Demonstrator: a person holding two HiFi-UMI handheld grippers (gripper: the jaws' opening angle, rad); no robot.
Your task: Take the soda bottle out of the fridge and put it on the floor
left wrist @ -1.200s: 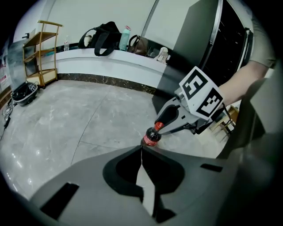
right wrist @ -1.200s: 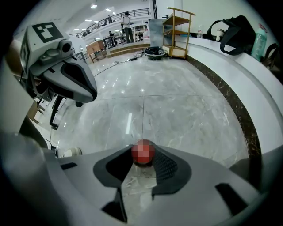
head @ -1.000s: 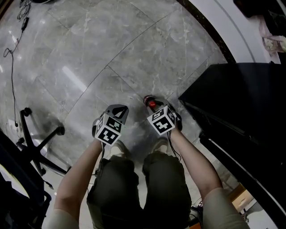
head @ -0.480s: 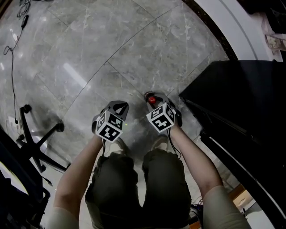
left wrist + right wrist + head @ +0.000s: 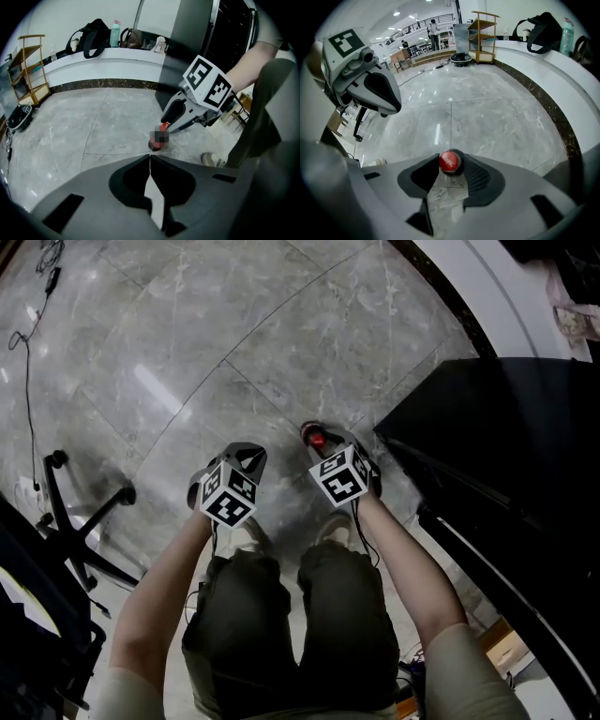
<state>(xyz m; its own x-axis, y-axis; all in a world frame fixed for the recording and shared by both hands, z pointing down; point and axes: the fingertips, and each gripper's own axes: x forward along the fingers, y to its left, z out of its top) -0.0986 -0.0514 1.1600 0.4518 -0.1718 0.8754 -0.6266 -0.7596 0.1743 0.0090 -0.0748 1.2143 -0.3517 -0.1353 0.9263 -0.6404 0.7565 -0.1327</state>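
The soda bottle [image 5: 318, 438], dark with a red cap, stands upright on the grey marble floor [image 5: 234, 343] in front of the person's feet. In the right gripper view its cap [image 5: 450, 161] sits between the tips of my right gripper [image 5: 450, 169]. Those jaws are opening, with floor showing in the gap behind the cap. The left gripper view shows the bottle [image 5: 158, 140] under the right gripper's fingers [image 5: 174, 110]. My left gripper [image 5: 149, 157] hovers a short way left of the bottle, shut and empty.
The black fridge [image 5: 506, 446] stands close on the right, its door edge [image 5: 441, 488] beside my right arm. An office chair base [image 5: 84, 521] and a cable [image 5: 23, 362] lie to the left. A white counter [image 5: 108, 58] with bags curves along the far side.
Both grippers have crept slightly up the head view, the left one a little toward the right. The bottle stays standing on the same spot under the right gripper.
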